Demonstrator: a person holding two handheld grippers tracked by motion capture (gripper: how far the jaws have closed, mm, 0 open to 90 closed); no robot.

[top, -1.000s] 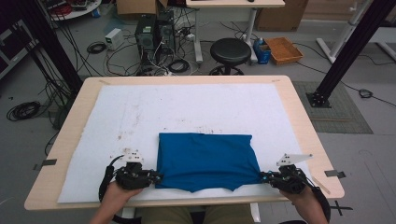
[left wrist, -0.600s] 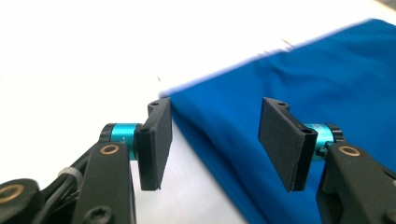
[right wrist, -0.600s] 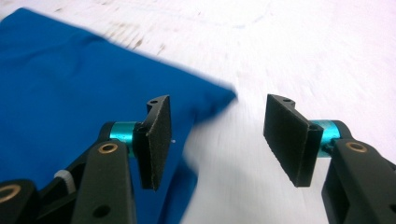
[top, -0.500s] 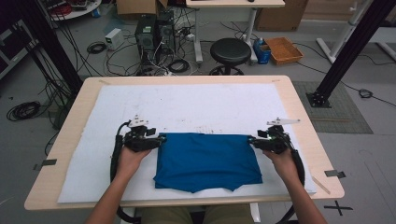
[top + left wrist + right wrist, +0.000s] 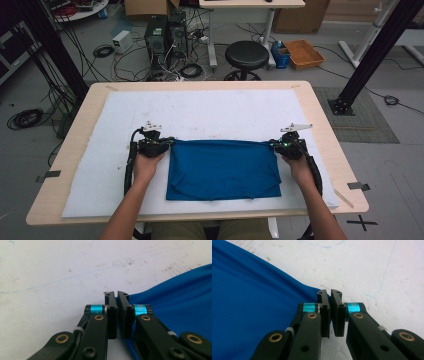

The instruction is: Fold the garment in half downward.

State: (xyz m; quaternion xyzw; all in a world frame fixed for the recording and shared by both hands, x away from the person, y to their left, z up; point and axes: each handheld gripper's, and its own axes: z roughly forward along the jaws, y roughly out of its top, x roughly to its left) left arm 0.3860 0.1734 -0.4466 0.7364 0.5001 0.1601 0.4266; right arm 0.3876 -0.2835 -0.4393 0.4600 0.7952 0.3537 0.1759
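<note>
Folded blue cloth [image 5: 223,169]: soft, light, limp; best held at far corners. Left gripper [image 5: 117,295] and right gripper [image 5: 329,293] just closed, each pinching one.

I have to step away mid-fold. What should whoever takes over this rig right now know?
Left gripper: shut on the far left corner of the blue cloth.
Right gripper: shut on the far right corner.
Cloth: lies folded on the white mat, its far edge stretched straight between the grippers.
Done: both far corners are gripped, jaws just closed.
Left: probably the next fold or smoothing, then release.
</note>
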